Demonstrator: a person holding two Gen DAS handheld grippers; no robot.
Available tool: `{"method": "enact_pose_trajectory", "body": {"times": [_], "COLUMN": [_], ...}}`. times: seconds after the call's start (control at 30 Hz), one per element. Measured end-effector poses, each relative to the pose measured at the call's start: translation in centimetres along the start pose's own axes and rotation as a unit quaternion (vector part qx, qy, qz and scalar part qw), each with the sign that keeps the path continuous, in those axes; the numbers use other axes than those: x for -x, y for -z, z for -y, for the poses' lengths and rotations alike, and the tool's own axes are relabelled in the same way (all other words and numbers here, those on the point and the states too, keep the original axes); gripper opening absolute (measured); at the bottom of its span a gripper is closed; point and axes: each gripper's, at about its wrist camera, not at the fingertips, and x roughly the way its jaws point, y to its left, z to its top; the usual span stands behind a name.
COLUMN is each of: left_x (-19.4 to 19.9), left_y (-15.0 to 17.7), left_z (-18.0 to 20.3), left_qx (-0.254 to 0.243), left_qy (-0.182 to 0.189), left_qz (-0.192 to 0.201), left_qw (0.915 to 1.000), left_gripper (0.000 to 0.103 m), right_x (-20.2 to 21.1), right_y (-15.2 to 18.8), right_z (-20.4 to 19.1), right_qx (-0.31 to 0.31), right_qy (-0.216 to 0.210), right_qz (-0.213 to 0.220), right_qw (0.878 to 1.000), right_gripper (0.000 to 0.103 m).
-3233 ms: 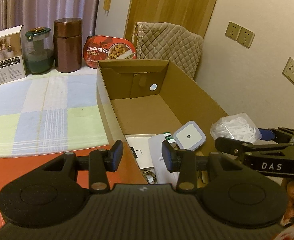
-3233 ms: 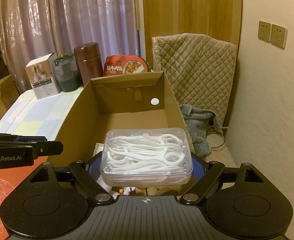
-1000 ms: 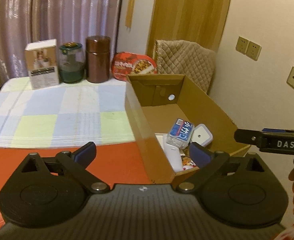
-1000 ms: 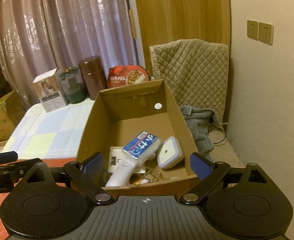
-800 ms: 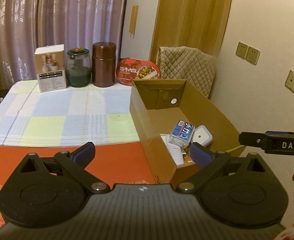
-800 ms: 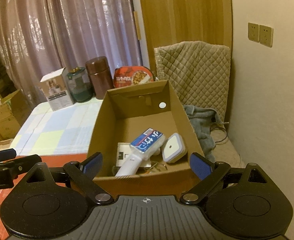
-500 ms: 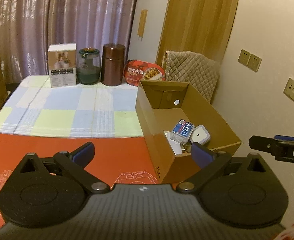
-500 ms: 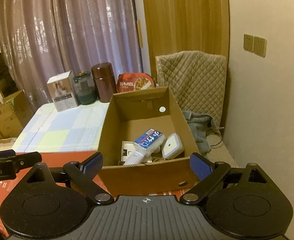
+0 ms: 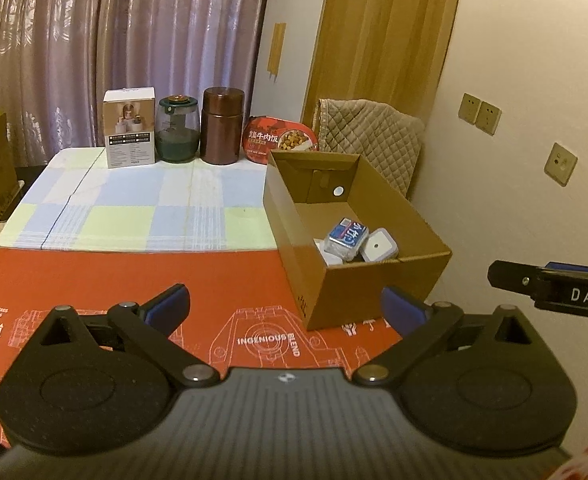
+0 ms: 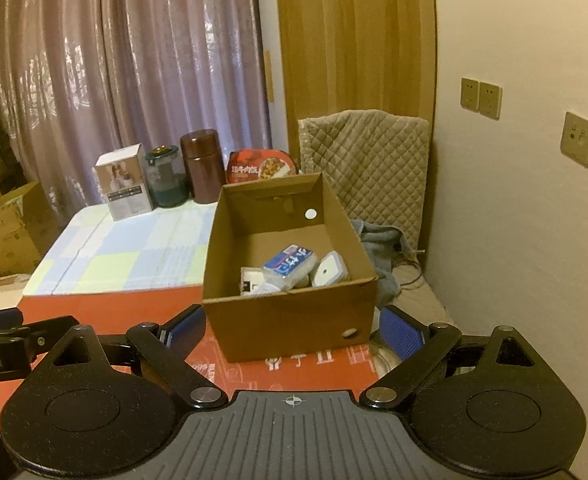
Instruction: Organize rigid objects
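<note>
An open cardboard box (image 9: 373, 284) (image 10: 290, 320) stands on the red board at the table's right end. Inside lie a clear floss-pick box with a blue label (image 9: 347, 236) (image 10: 292, 262), a small white square container (image 9: 377, 245) (image 10: 327, 270) and other small items, partly hidden by the box wall. My left gripper (image 9: 286, 308) is open and empty, well back from the box. My right gripper (image 10: 292, 326) is likewise open and empty, in front of the box's near wall. The right gripper's finger shows in the left wrist view (image 9: 549, 286).
At the table's far edge stand a white carton (image 9: 129, 127), a green glass jar (image 9: 176, 130), a brown canister (image 9: 222, 126) and a red meal box (image 9: 280, 139). A quilted chair (image 10: 365, 168) stands behind the box. The wall (image 10: 513, 200) is close on the right.
Both grippers have pulled back and up from the box, so more of the table and red board shows. Earlier the right gripper held the floss-pick box, which now lies in the cardboard box.
</note>
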Motion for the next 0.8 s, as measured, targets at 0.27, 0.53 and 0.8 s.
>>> {"method": "enact_pose_trajectory", "body": {"times": [0.27, 0.53, 0.8], "left_x": [1.4, 2.0, 2.2], "left_y": [1.0, 1.5, 1.7], "left_z": [0.1, -0.3, -0.5], "left_qx": [-0.012, -0.013, -0.015], "left_qy": [-0.008, -0.015, -0.019], "left_qz": [0.003, 0.004, 0.005], "left_qw": [0.9999, 0.9998, 0.9997], "left_gripper": [0.1, 0.1, 0.1], "right_x": [1.0, 1.6, 2.3], "right_y": [1.5, 2.0, 2.1], "right_z": [-2.1, -3.2, -3.4], "right_qx": [0.015, 0.034, 0.033], "right_qy": [-0.011, -0.006, -0.01], "right_qz": [-0.006, -0.003, 0.0], "right_qw": [1.0, 0.999, 0.999], "right_gripper": [0.091, 0.091, 0.091]}}
